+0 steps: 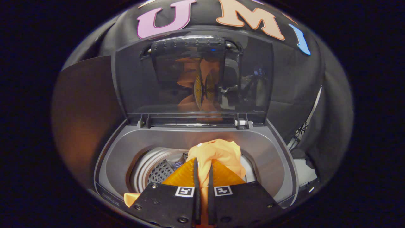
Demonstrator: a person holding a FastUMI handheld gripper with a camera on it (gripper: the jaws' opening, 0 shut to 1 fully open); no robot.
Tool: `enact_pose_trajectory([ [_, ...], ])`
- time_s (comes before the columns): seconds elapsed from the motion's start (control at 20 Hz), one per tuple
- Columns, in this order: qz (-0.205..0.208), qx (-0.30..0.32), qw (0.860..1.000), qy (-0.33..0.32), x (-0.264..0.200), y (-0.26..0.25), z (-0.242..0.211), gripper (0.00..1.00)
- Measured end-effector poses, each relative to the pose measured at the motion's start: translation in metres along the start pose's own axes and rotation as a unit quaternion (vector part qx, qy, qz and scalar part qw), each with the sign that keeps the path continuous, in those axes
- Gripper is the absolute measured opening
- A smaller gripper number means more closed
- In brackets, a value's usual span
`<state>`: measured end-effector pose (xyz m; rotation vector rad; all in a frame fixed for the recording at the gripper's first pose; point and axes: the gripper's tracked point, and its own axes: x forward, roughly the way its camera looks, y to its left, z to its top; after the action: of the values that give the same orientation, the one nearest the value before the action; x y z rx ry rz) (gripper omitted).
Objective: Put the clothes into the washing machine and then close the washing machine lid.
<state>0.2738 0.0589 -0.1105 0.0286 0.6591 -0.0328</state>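
An orange garment (221, 153) is pinched between the fingers of my gripper (203, 164), which is shut on it. The cloth bunches up past the fingertips and a corner of it hangs below to the left. I hold it right above the round drum opening (158, 167) of a grey top-loading washing machine (126, 148). The machine's dark see-through lid (136, 82) stands upright on its hinge behind the drum and mirrors the garment and the gripper.
Black cloth walls stand behind and to the right of the machine. A brown panel (85, 120) stands to its left. The lid hinge (242, 123) runs along the back rim of the tub surround.
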Motion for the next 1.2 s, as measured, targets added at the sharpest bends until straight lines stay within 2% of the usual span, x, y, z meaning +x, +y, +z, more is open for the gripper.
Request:
enact_pose_trajectory([
  [0.15, -0.010, -0.022, 1.000, 0.002, 0.000, 0.001, 0.000, 0.12],
  [0.3, -0.028, -0.071, 0.997, -0.007, -0.003, 0.008, 0.004, 0.14],
  [0.45, -0.045, -0.126, 0.991, -0.006, -0.004, 0.012, 0.004, 0.29],
  [0.65, -0.074, -0.193, 0.978, -0.011, -0.008, 0.020, 0.007, 0.61],
  [0.8, -0.085, -0.215, 0.973, -0.012, -0.006, 0.021, 0.007, 0.85],
  [0.9, -0.075, -0.196, 0.978, -0.001, -0.004, 0.018, 0.003, 0.90],
  [1.0, -0.048, -0.149, 0.988, 0.001, -0.002, 0.017, 0.002, 0.97],
  [1.2, -0.031, -0.014, 0.999, -0.030, -0.008, -0.005, 0.011, 0.98],
])
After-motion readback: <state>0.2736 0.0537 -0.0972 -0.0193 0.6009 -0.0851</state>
